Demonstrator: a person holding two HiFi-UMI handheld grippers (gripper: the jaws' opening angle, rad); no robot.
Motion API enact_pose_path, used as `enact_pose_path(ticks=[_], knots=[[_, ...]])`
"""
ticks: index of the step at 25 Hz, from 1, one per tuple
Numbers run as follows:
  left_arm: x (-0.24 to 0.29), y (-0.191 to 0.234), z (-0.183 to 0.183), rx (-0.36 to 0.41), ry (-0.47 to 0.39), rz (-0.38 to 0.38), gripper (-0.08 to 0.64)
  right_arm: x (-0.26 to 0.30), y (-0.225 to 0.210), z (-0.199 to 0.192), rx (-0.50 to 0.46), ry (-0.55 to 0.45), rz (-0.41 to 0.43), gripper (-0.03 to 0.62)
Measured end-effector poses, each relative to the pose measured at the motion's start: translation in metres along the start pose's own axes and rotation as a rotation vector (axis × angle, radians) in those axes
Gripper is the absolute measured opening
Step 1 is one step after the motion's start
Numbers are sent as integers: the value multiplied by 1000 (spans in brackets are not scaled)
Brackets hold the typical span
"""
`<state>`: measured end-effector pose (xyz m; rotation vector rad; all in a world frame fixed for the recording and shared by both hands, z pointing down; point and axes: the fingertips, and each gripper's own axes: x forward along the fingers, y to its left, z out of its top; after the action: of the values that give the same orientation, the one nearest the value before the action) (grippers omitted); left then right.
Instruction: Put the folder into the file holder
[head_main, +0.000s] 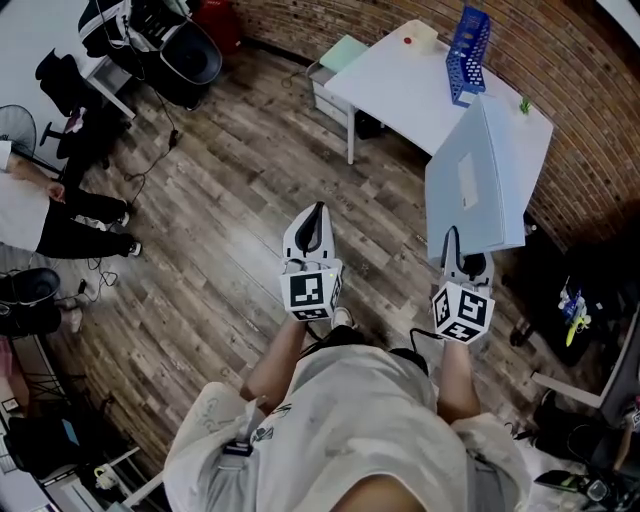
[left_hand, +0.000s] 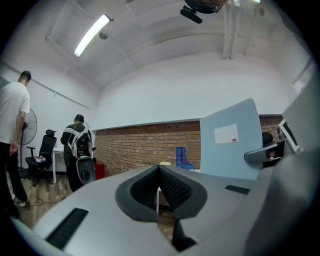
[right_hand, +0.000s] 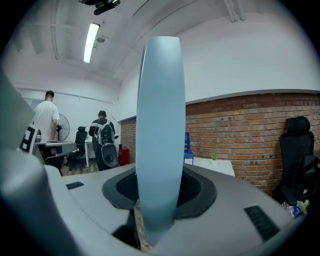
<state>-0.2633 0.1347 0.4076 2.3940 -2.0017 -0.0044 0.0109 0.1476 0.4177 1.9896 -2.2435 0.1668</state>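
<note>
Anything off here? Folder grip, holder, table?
Nothing stands out. The folder is upright, clamped at its lower edge in the right gripper. The blue file holder stands upright on the white table. The left gripper is shut and empty.

The pale blue folder, marked with a small white label, is held upright on edge, its lower edge clamped between the jaws of the right hand-held gripper, above the wooden floor. The blue perforated file holder is seen standing upright on the white counter, well apart from the folder.
</note>
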Motion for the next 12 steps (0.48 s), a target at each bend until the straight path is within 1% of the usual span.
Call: enact_pose_path(ticks=[6,12], knots=[[19,18,7,7,-20,-22,12,22,16,9,-3,-17,-4,172],[36,20,-4,2,18,-52,12,32,23,17,-30,-32,-11,173]])
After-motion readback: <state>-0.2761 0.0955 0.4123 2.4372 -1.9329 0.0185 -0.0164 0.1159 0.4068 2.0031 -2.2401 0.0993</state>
